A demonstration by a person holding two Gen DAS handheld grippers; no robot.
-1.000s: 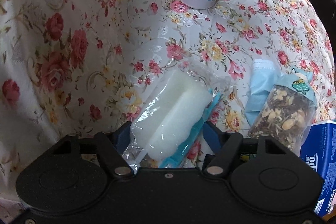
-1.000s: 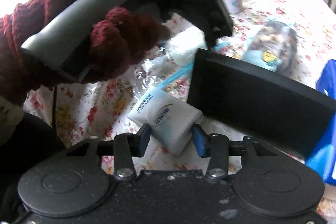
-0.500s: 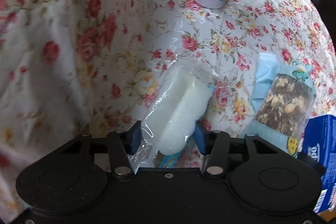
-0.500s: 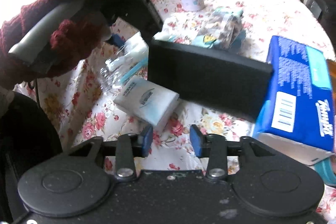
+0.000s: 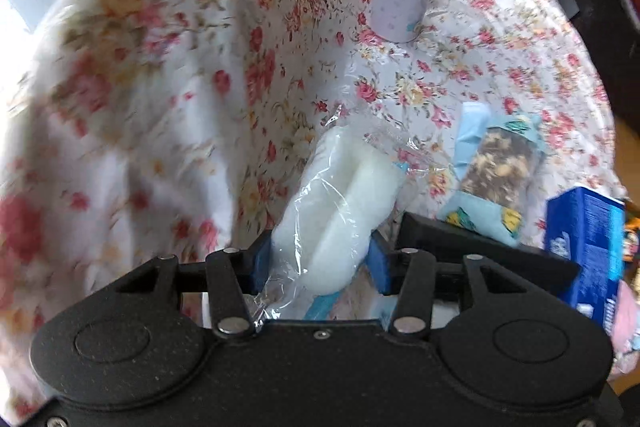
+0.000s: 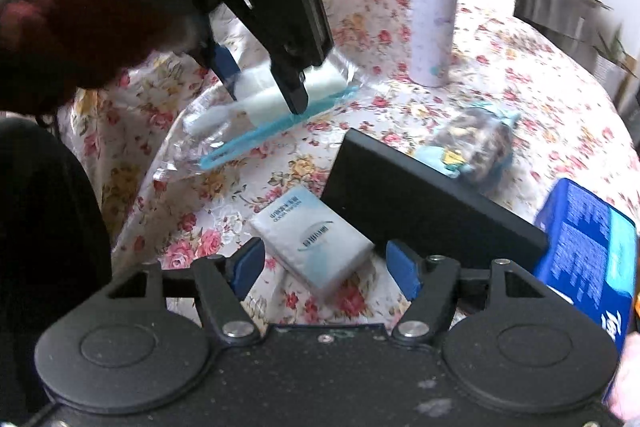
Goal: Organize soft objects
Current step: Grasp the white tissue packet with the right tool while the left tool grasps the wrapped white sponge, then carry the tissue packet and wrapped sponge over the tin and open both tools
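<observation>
My left gripper [image 5: 318, 263] is shut on a white sponge brush [image 5: 340, 211] in a clear wrapper with a blue handle, held above the floral tablecloth [image 5: 180, 67]. The right wrist view shows that gripper [image 6: 260, 95] at upper left in a dark red knitted glove, the sponge brush [image 6: 272, 95] hanging from it. My right gripper [image 6: 326, 267] is low over the table and its jaws are opening. A small white tissue pack [image 6: 316, 247] lies flat between them, with no pad touching it.
A black box [image 6: 420, 203] sits just behind the tissue pack. A blue tissue box [image 6: 588, 247] lies at the right, a bag of dried mix [image 6: 476, 143] behind the black box. A lilac bottle [image 6: 434, 27] stands further back. The table edge drops off at the left.
The left jaws closed on the sponge brush and lifted it off the cloth. The right jaws spread apart, leaving the tissue pack lying beside the black box.
</observation>
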